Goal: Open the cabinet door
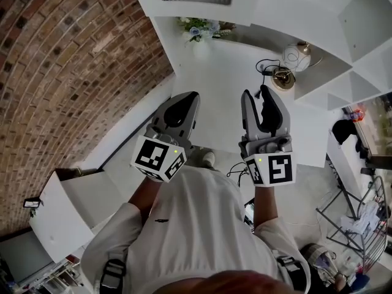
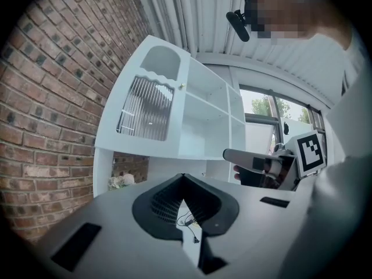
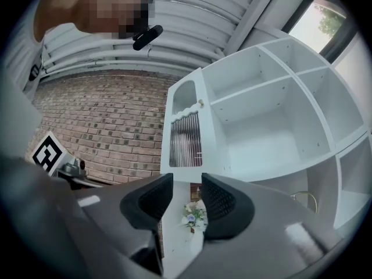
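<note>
step: door (image 3: 185, 133) stands swung wide, left of the shelves (image 3: 273, 127); opening looks done | left gripper (image 2: 183, 179): jaws together, empty | right gripper (image 3: 187, 185): jaws partly apart, empty (well clear of door) | next: likely just lower both.

Lit evenly by soft daylight, brightest at the dark-framed glass window (image 2: 261, 104). Faint shadows only. Bends strongly toward black vignetted corners in both gripper views.
</note>
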Action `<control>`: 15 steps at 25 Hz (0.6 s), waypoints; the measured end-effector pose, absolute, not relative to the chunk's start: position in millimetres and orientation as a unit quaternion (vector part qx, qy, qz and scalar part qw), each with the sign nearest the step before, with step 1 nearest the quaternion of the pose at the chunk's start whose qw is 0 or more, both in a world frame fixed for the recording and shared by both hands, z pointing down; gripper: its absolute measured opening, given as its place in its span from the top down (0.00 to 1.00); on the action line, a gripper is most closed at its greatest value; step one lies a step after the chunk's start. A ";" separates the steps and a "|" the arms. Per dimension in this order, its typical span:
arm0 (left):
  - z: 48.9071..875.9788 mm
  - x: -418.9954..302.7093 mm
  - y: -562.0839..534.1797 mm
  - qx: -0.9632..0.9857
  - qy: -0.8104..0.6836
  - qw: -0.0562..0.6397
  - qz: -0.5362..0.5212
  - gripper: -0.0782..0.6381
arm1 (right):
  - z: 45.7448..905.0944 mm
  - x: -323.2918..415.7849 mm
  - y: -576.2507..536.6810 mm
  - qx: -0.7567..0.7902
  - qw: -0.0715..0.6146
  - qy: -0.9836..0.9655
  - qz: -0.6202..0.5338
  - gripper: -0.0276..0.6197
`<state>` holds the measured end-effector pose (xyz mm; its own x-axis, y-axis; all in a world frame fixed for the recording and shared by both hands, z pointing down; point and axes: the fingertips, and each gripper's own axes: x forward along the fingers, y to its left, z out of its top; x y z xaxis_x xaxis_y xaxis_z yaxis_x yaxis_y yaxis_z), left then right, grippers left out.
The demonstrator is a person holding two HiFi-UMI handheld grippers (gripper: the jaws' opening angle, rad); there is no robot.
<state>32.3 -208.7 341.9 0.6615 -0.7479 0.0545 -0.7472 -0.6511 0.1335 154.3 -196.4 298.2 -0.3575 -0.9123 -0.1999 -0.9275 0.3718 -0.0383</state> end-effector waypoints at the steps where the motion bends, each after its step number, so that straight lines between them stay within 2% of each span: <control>1: 339.9 33.0 -211.3 0.908 -0.412 0.072 -0.004 0.88 | 296.4 155.3 -199.0 -0.559 0.094 0.823 0.043 0.73; 15: 322.8 31.3 -238.6 0.901 -0.426 0.070 -0.032 0.88 | 275.5 167.1 -244.2 -0.558 0.105 0.821 0.058 0.62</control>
